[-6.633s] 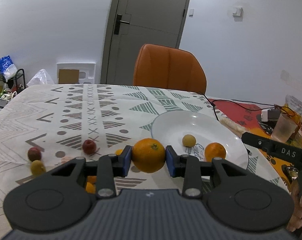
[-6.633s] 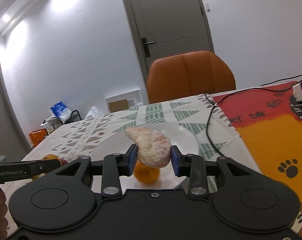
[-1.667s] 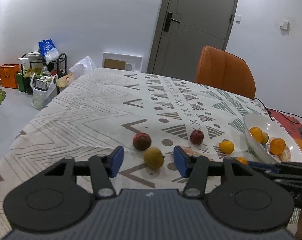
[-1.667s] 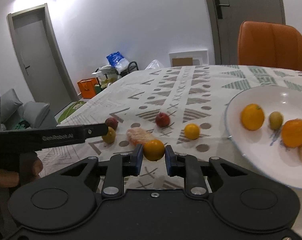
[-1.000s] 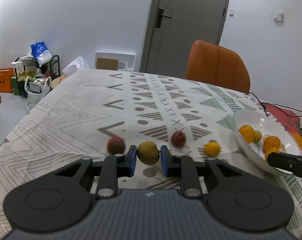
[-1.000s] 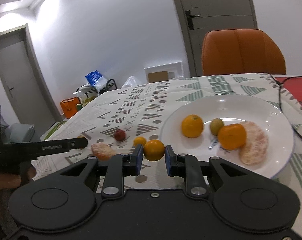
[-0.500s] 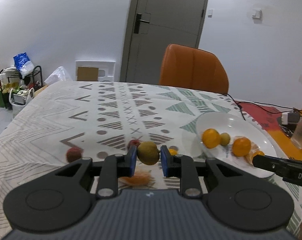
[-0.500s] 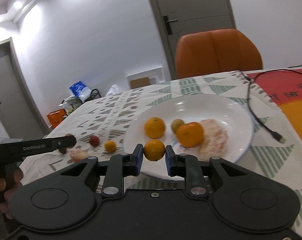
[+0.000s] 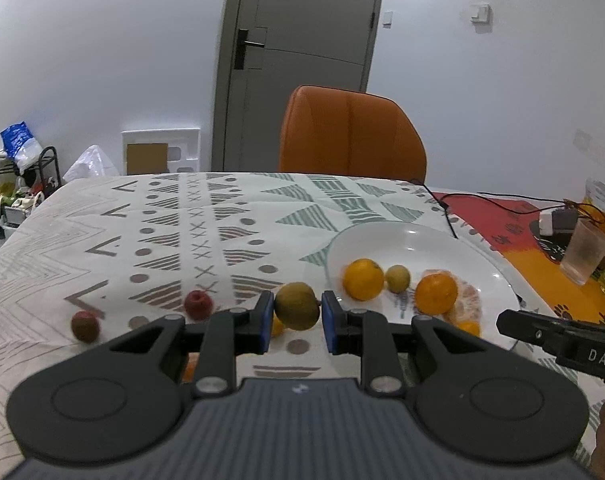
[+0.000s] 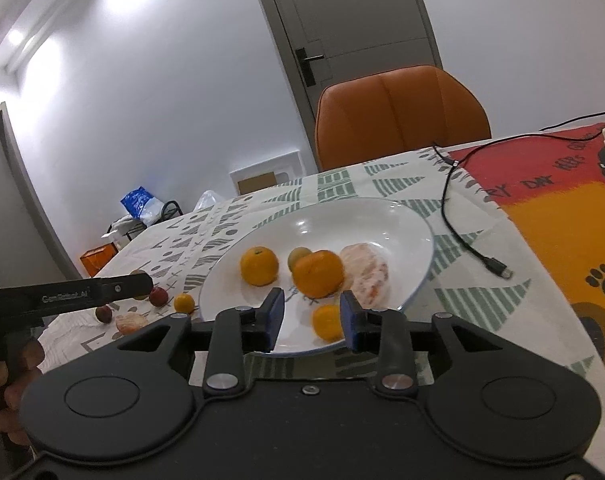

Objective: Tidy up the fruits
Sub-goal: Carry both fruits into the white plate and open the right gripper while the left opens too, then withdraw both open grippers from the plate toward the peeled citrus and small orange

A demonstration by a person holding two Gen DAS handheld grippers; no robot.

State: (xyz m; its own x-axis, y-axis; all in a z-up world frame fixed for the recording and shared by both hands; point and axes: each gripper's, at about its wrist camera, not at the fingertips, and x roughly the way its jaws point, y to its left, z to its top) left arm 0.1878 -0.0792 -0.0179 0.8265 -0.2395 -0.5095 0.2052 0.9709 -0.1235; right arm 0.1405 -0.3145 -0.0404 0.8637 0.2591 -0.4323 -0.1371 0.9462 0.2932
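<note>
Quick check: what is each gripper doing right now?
Left gripper: closed on the yellow-green fruit.
Right gripper: open, holding nothing; a small orange sits between its fingers on the white plate.

An orange leather chair (image 9: 352, 132) stands at the far side of the table, centre frame, before a grey door (image 9: 302, 60). A patterned tablecloth (image 9: 174, 232) covers the table; at right lies a red and orange mat (image 10: 562, 216) with paw prints. A black cable (image 10: 458, 220) crosses it. At right edge stands what seems a plastic cup (image 9: 586, 254).
</note>
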